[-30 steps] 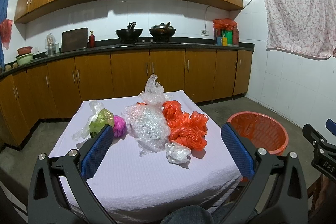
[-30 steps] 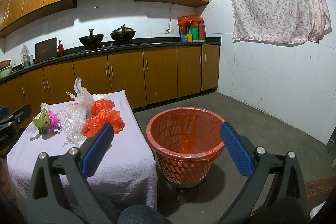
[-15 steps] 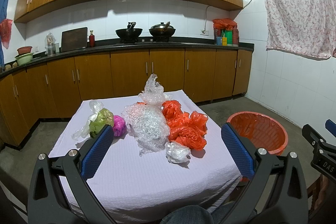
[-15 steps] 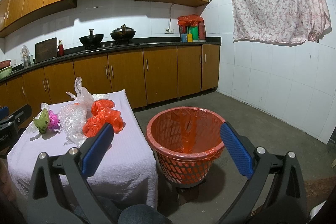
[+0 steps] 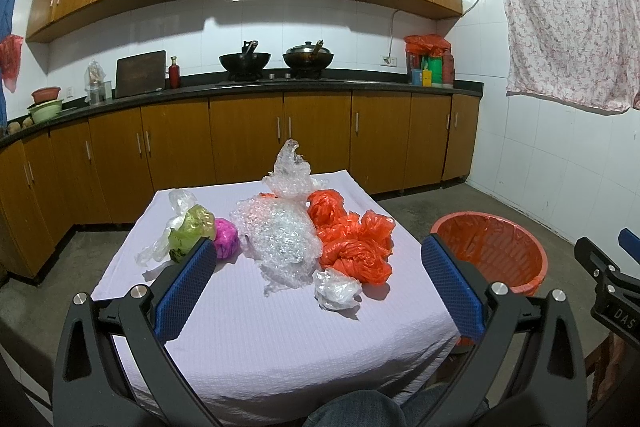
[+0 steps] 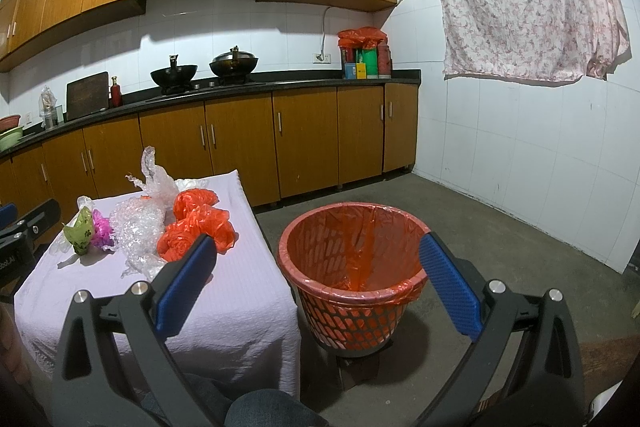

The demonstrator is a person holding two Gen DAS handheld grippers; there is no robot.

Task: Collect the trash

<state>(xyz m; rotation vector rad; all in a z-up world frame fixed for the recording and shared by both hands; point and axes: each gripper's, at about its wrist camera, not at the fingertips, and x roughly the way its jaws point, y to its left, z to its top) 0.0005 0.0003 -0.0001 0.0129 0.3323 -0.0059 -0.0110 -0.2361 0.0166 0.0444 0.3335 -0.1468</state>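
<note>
Both grippers, left gripper and right gripper, are held wide apart and empty short of the table, the trash pile on it untouched, the lined basket set beside the table, presumably to receive it.

Even overhead light, bright enough. White tiled wall shows soft cabinet shadows; short shadows under the crumpled plastic on the lilac tablecloth. Strong fisheye bending and black vignette at corners. Focus sharp, no motion blur.
</note>
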